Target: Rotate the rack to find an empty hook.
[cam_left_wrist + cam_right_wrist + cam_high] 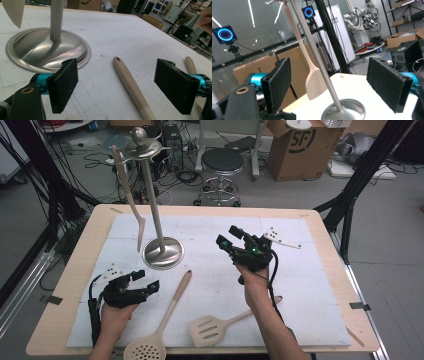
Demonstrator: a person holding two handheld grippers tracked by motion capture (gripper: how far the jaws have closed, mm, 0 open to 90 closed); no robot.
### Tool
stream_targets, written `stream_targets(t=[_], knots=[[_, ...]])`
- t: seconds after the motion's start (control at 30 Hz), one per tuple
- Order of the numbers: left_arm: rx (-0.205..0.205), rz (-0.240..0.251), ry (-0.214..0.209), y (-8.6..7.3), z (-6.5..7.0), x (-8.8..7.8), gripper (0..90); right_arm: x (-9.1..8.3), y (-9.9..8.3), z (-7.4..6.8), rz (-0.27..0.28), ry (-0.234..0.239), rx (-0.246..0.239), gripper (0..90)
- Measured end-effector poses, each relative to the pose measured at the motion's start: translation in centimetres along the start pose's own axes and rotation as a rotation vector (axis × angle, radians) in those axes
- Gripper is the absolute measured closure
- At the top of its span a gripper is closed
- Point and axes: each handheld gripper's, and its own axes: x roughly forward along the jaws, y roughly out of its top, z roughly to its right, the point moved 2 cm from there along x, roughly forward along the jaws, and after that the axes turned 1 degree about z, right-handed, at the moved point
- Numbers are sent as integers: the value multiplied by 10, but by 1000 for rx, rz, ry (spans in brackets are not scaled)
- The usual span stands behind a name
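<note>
**Three utensils, one stand, two empty claws**

One metal stand (161, 245) rises on the table (320, 220), left of centre, with one beige spatula (131, 202) hanging from its top. Two more utensils lie flat nearer the person: one skimmer spoon (159, 330) and, to its right, one slotted turner (220, 326). The left claw (145, 282) sits near left, jaws spread wide and gripping nothing, with the skimmer's handle lying between them. The right claw (231, 236) is raised right of the stand, also wide open and empty.
</note>
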Motion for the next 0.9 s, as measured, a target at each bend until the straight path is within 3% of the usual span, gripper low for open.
stream_targets(t=[0.2, 0.57, 0.9], knots=[[-5, 4, 2, 0, 0, 0, 199, -15, -14, 3, -66, -33, -33, 195], [-2, 0, 4, 0, -1, 2, 199, -47, -31, 21, -89, -115, 12, 202], [2, -4, 0, 0, -1, 2, 199, -70, -44, 29, -134, -156, -1, 202]])
